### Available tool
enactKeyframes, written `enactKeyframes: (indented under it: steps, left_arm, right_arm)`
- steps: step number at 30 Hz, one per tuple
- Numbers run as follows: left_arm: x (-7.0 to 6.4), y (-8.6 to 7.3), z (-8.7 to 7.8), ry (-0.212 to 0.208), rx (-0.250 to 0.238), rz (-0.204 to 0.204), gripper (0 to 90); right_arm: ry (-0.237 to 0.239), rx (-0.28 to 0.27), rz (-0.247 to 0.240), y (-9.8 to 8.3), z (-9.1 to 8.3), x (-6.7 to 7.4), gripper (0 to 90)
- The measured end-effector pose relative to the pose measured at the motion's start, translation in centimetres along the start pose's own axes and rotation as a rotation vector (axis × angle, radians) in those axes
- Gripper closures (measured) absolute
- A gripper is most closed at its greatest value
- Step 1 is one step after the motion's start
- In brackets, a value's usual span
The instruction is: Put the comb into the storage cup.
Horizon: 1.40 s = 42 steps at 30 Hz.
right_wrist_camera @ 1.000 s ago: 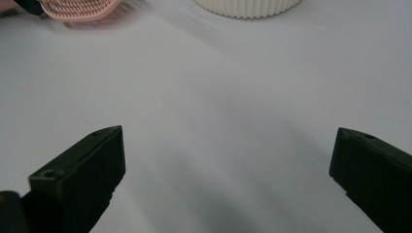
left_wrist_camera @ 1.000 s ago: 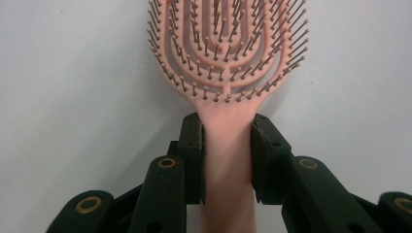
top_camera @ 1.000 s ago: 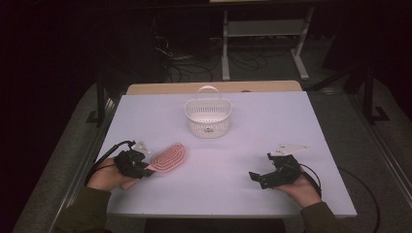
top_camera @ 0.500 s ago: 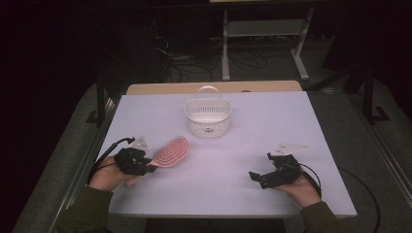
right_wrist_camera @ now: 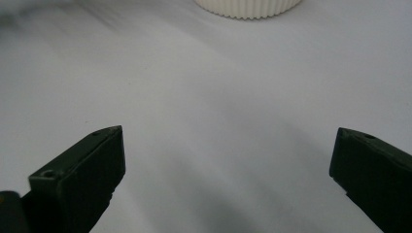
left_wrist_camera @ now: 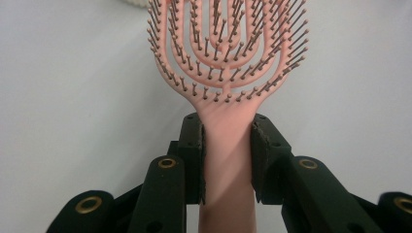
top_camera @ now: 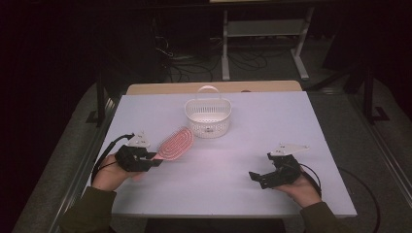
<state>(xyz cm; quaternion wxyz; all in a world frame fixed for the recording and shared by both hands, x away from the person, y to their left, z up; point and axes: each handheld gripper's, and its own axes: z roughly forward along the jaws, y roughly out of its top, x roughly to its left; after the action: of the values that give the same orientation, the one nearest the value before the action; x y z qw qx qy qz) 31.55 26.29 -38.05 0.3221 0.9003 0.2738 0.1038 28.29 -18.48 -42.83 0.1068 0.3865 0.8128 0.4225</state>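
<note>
A pink hairbrush (top_camera: 176, 142) hangs above the white table (top_camera: 252, 121) at the left, its bristled head pointing toward a white slotted basket (top_camera: 207, 117). My left gripper (top_camera: 156, 159) is shut on the hairbrush's handle (left_wrist_camera: 228, 145); its two black jaws press the handle from both sides in the left gripper view. At the front right, my right gripper (top_camera: 257, 177) rests low over the table, open, with nothing between its fingers. In the right gripper view the basket's ribbed bottom (right_wrist_camera: 248, 7) shows at the top edge.
The basket stands at the table's middle back, its handle upright. A wooden board edge (top_camera: 214, 87) runs behind the table. A metal stand (top_camera: 265, 39) and cables lie on the dark floor beyond.
My left gripper has carried the hairbrush up and forward-right, closer to the basket. The right gripper has stayed in place.
</note>
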Motion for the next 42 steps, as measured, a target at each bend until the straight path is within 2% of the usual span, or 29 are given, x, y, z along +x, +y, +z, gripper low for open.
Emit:
enactKeyframes:
  steps: [5, 8, 24, 32, 42]
  left_arm:
    - [-0.4, 0.4, 0.0, -0.005, -0.035, 0.004, 70.3]
    - [-0.8, 0.8, 0.1, -0.005, -0.073, 0.008, 70.3]
    - [-1.9, 2.3, 1.0, 0.004, -0.18, 0.029, 70.3]
    - [-2.2, 3.0, 1.9, -0.018, -0.259, 0.017, 70.3]
    - [-3.0, 3.9, 3.2, -0.036, -0.307, 0.02, 70.3]
  right_arm:
    - [0.001, 0.0, 0.001, 0.0, 0.0, 0.0, 0.0]
    - [0.002, 0.0, 0.0, 0.0, 0.0, 0.0, 0.0]
    - [0.002, 0.001, -0.001, 0.0, 0.1, 0.0, 0.0]
    - [0.002, 0.003, -0.002, 0.0, 0.1, 0.1, 0.0]
    - [0.006, -0.002, -0.003, 0.0, 0.0, 0.0, 0.0]
